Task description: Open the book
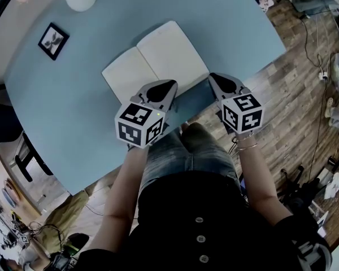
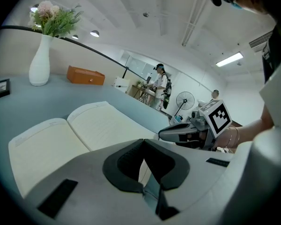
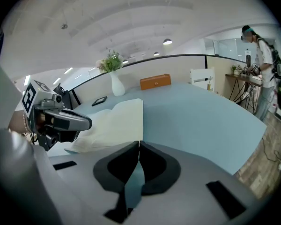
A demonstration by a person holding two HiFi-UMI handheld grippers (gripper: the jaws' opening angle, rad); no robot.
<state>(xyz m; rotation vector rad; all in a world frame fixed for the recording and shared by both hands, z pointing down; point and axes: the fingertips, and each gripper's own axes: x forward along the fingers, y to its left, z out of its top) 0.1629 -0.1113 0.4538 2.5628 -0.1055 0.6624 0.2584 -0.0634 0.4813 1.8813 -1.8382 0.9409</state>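
The book (image 1: pixel 155 61) lies spread open in the upper centre of the frame on the blue table (image 1: pixel 68 112), which is probably why my left tool (image 1: pixel 168 84) and right tool (image 1: pixel 216 78) hover clenched and empty at its near edge.

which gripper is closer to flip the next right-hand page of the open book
Right, probably: the right gripper sits shut beside the near outer corner of the open cream-paged book, while the left gripper is by the spine.

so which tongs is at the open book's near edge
The left tongs: its tip overlaps the near edge of the open cream-paged book; the right tongs sits off its right corner, over the blue table.
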